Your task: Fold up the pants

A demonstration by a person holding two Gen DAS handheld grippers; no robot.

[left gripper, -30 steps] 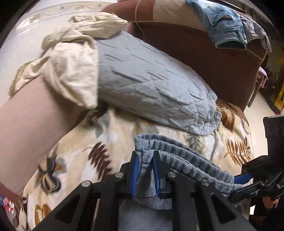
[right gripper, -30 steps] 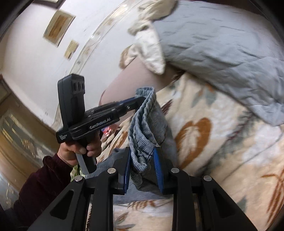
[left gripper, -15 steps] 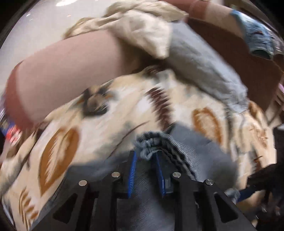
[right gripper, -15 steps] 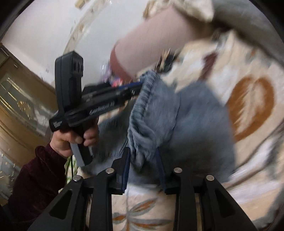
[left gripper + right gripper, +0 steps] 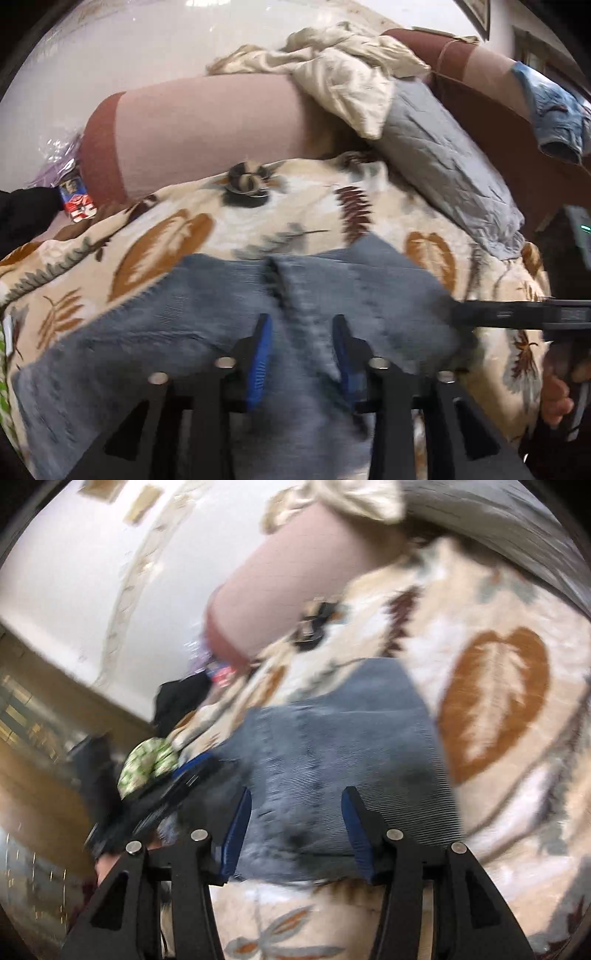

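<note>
Both the left gripper (image 5: 301, 334) and right gripper (image 5: 295, 808) have just been opening, jaws apart over the grey pants (image 5: 192, 317), gripping nothing, on the leaf-patterned blanket (image 5: 221, 229).

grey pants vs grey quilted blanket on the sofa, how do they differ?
The grey pants are fine-ribbed knit; the grey quilted blanket shows stitched diamond quilting. The pants lie flat on the leaf-print cover, near the cameras; the blanket is bunched at the back against the brown sofa back. The pants are a darker blue-grey, the blanket paler. Both are grey fabric.

grey-blue ribbed pants (image 5: 207, 325) lie folded flat on the leaf-print blanket (image 5: 295, 221)
</note>
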